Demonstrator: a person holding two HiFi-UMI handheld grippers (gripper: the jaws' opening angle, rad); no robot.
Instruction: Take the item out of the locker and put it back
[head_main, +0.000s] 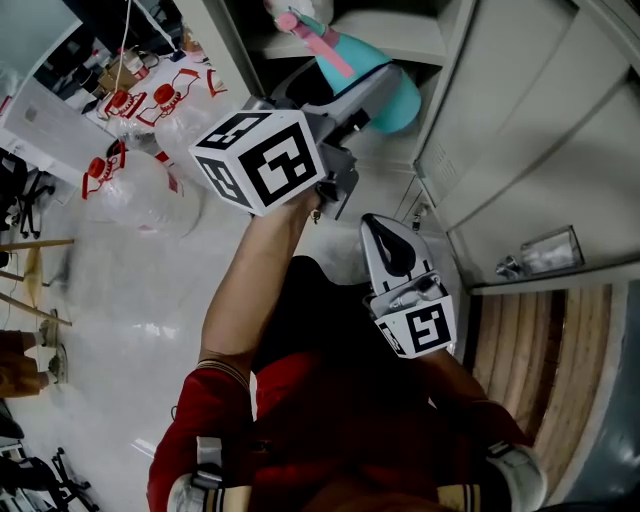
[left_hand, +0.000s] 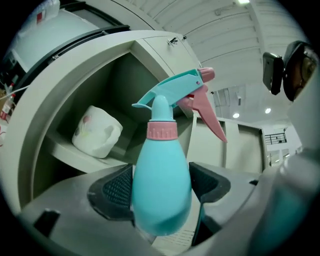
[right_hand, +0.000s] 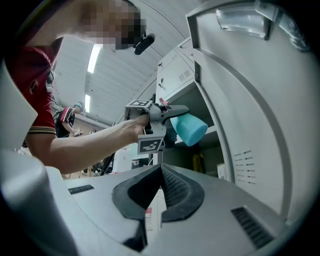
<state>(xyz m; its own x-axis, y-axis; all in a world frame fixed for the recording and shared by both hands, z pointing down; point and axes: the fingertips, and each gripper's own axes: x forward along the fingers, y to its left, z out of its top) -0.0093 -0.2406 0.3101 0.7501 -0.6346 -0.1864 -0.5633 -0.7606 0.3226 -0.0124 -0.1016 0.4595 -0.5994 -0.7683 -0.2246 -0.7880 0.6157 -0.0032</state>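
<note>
Count: two grippers, one spray bottle, one white soft pack, three red-capped clear jugs. The left gripper (left_hand: 161, 187) is clamped on the teal spray bottle (left_hand: 160, 160), with the dark ribbed pads (left_hand: 116, 192) pressing both sides of its belly. The pink collar, pink trigger and teal nozzle stand above the jaws. The bottle is held up at the mouth of an open locker (left_hand: 95, 70) compartment; cannot tell whether it is just inside or just outside the opening. The right gripper (right_hand: 161, 187) has its jaws together with nothing between them, held low and apart from the bottle. Only the left gripper view shows the white pack (left_hand: 96, 131) lying on the compartment's shelf (left_hand: 75, 159), behind and left of the bottle. Only the right gripper view shows the scene from the side: the bare forearm, the left gripper (right_hand: 167, 116) and the bottle (right_hand: 189, 128), base outward, in front of the shelf opening. Only the head view shows both grippers at once, left (head_main: 345, 115) above right (head_main: 388, 240), the bottle (head_main: 385, 85), the locker doors (head_main: 530, 120) and the jugs (head_main: 140, 185) on the floor at left.
</note>
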